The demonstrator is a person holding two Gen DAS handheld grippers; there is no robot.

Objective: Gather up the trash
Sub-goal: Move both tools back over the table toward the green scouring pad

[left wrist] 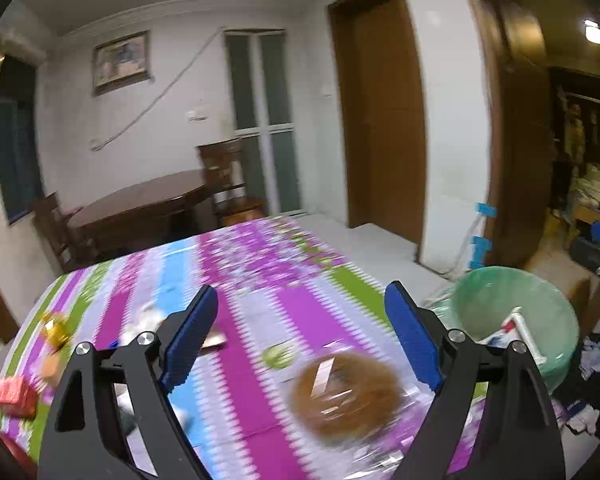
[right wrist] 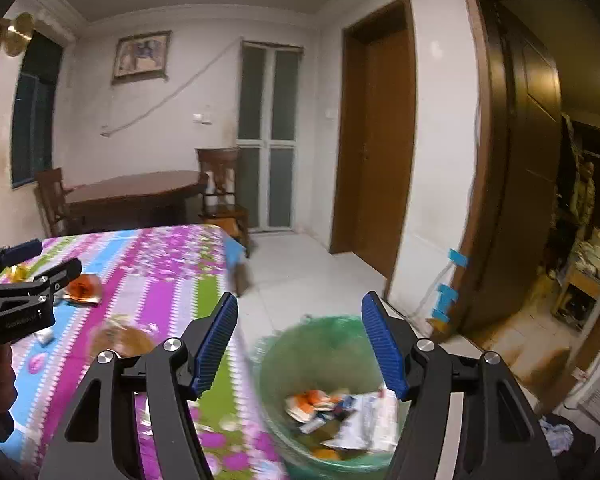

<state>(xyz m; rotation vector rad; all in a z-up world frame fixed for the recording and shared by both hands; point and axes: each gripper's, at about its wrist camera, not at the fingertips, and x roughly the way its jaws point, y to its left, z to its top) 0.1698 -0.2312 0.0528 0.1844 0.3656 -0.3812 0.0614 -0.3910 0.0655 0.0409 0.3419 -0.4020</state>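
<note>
In the left wrist view my left gripper (left wrist: 302,292) hangs open over a table with a striped, flowered cloth (left wrist: 260,264), nothing between its blue pads. A brown round thing in clear wrap (left wrist: 346,394) lies below it, a small green scrap (left wrist: 278,356) beside that. A gold wrapper (left wrist: 56,328) and a red packet (left wrist: 12,396) lie at the left. My right gripper (right wrist: 300,300) is open and empty above a green-lined trash bin (right wrist: 276,360) that holds several wrappers (right wrist: 340,408). The left gripper (right wrist: 56,257) shows at that view's left edge, near an orange packet (right wrist: 84,288).
The bin (left wrist: 484,292) stands on the white tiled floor off the table's right edge. A dark wooden table (right wrist: 136,188) with chairs stands at the back wall. A shut brown door (right wrist: 384,140) and an open doorway (right wrist: 560,200) are on the right. Clothes (left wrist: 598,354) lie on the floor.
</note>
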